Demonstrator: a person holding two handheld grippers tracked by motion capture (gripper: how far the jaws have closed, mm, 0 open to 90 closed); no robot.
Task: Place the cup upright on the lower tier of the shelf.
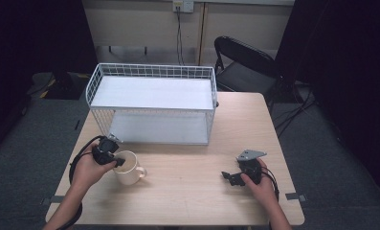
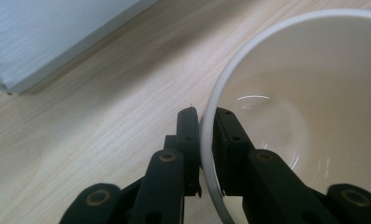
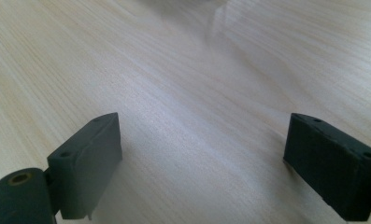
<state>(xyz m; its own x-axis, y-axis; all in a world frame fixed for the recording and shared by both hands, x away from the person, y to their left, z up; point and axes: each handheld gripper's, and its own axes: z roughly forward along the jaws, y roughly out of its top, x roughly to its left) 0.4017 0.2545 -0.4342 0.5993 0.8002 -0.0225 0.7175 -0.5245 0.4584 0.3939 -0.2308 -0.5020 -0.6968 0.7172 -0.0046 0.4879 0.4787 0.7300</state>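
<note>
The left gripper (image 2: 205, 122) pinches the mug (image 1: 128, 167) by its near rim, one of the fingers (image 2: 189, 135) outside the wall and one inside, closed tight on it. The mug stands on the table (image 1: 192, 177), left of centre, handle pointing right. The right gripper (image 1: 231, 177) rests on the table well apart, fingers wide and empty. Beyond stands the wire rack (image 1: 151, 103). A thin rim grip is risky: lifted, the mug may swing, slip or strike the rack.
</note>
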